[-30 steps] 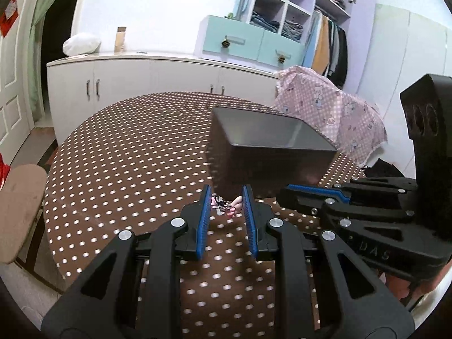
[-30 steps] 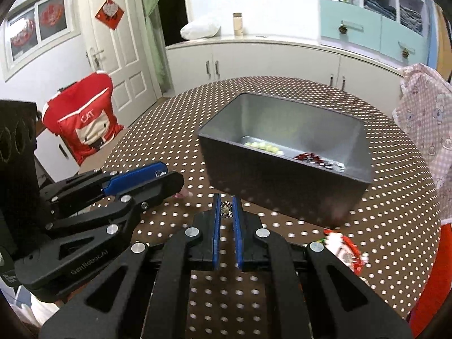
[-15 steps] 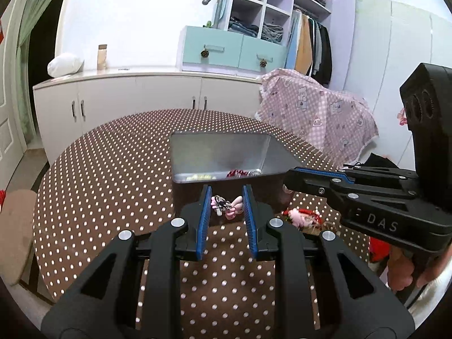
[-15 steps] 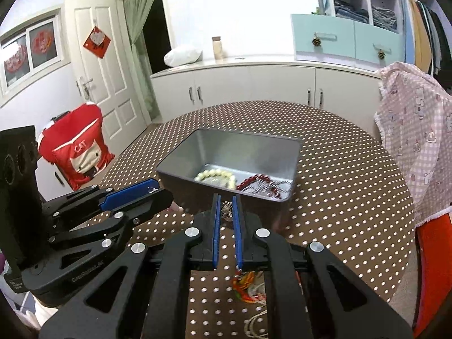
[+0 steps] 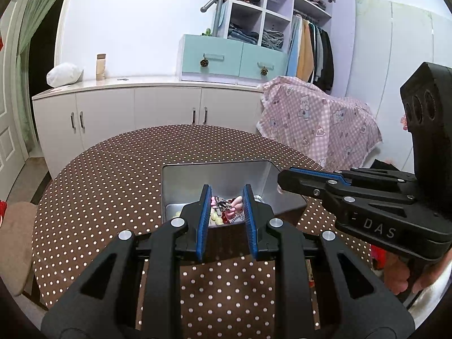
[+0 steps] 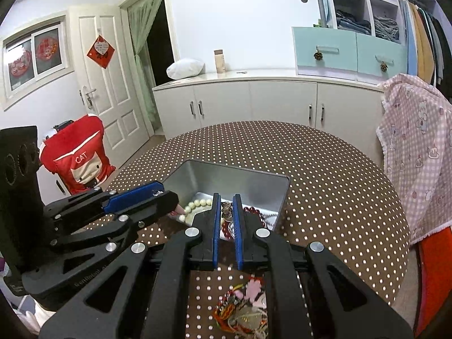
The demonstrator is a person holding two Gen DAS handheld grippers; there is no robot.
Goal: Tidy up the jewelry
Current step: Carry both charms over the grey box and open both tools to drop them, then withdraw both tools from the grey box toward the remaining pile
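A grey metal box stands on the brown polka-dot table. A cream bead bracelet and a dark red bead bracelet lie inside it. My left gripper is shut on a pink and dark hair clip, held above the box's near edge. My right gripper is shut on a small metallic trinket, also over the box's near side. In the left wrist view the right gripper reaches over the box from the right.
A tangle of colourful jewelry lies on the table under my right gripper. A chair with a red cover stands left of the table, a pink checked cloth right. White cabinets line the wall behind.
Both grippers rose and moved forward with their items, from in front of the box's outer wall to above its near edge. The box's inside now shows in both views.
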